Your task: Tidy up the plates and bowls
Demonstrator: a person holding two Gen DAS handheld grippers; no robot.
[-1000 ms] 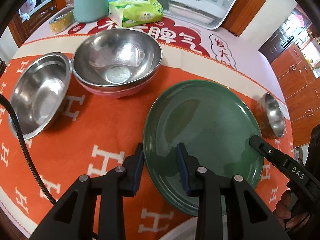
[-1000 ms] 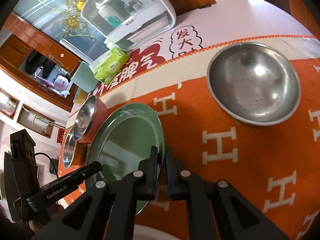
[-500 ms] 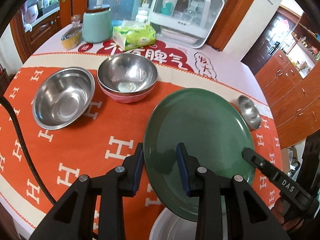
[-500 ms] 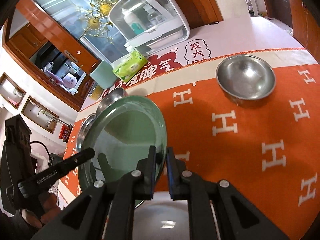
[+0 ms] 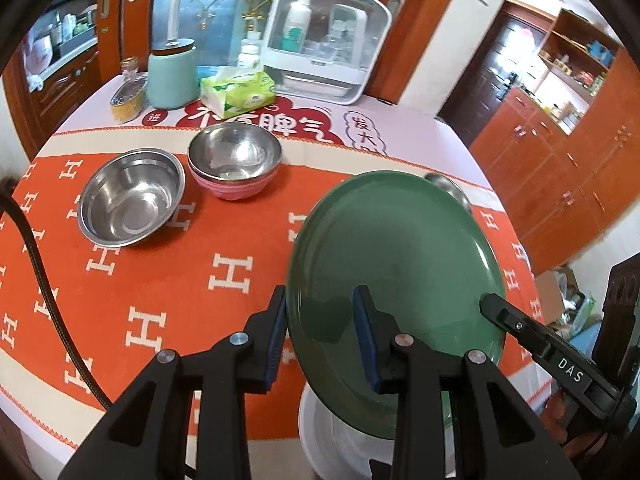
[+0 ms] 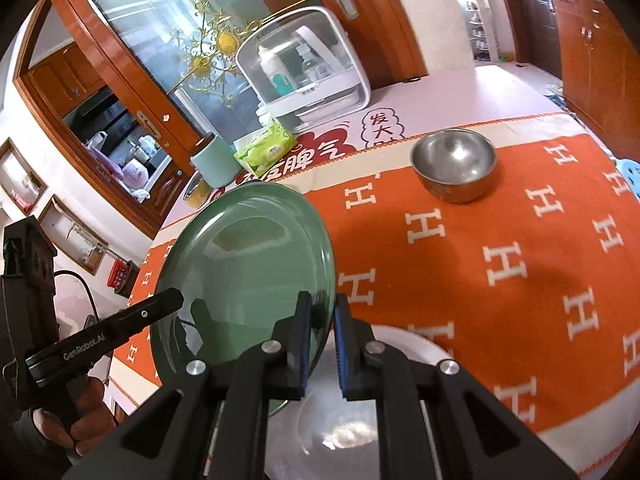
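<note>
A large green plate [image 5: 396, 264] hangs tilted above the table; it also shows in the right wrist view [image 6: 244, 276]. My right gripper [image 6: 322, 340] is shut on its rim. My left gripper [image 5: 320, 332] is open, its jaws straddling the plate's near edge without pinching it. A white plate [image 6: 404, 344] lies below on the near table edge and shows in the left wrist view [image 5: 320, 432]. A steel bowl [image 5: 132, 196] and a steel bowl nested in a pink bowl [image 5: 234, 162] stand at the left. A small steel bowl [image 6: 454, 164] stands at the right.
An orange patterned cloth [image 5: 180, 288] covers the round table. At the back stand a mint canister [image 5: 172, 76], a tissue pack [image 5: 238, 94], a white storage box [image 5: 324, 44] and a yellow tin [image 5: 128, 98]. Wooden cabinets [image 5: 568, 168] are at the right.
The green plate has been lifted off the table by my right gripper and tilted. Both grippers rose and pulled back, and the white plate came into view below.
</note>
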